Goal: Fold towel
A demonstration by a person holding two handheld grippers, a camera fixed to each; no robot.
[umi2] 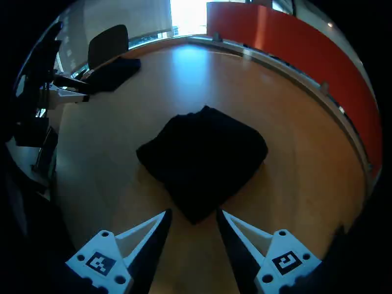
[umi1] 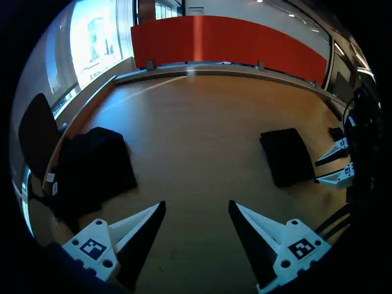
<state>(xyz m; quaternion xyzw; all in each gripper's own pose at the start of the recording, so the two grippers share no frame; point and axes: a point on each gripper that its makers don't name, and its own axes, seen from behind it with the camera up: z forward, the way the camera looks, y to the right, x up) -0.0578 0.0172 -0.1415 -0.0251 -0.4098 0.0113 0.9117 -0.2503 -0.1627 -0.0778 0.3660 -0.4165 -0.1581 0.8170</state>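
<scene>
A black towel [umi2: 203, 157] lies folded into a thick square on the wooden table [umi2: 294, 161]. My right gripper [umi2: 193, 214] is open right at its near corner, and the corner's tip sits in the gap between the two fingertips without being pinched. In the left gripper view the same towel [umi1: 286, 157] lies at the right, with the right gripper [umi1: 338, 165] just beyond its right edge. My left gripper [umi1: 196, 215] hangs open over bare table with nothing between its fingers. The left gripper [umi2: 68, 93] also shows far left in the right gripper view.
A second dark heap of cloth [umi1: 93, 169] lies near the table's left edge, and the same heap of cloth [umi2: 112, 73] shows far back. A dark chair [umi2: 108, 44] stands behind it. A red partition [umi1: 230, 39] runs along the table's far edge.
</scene>
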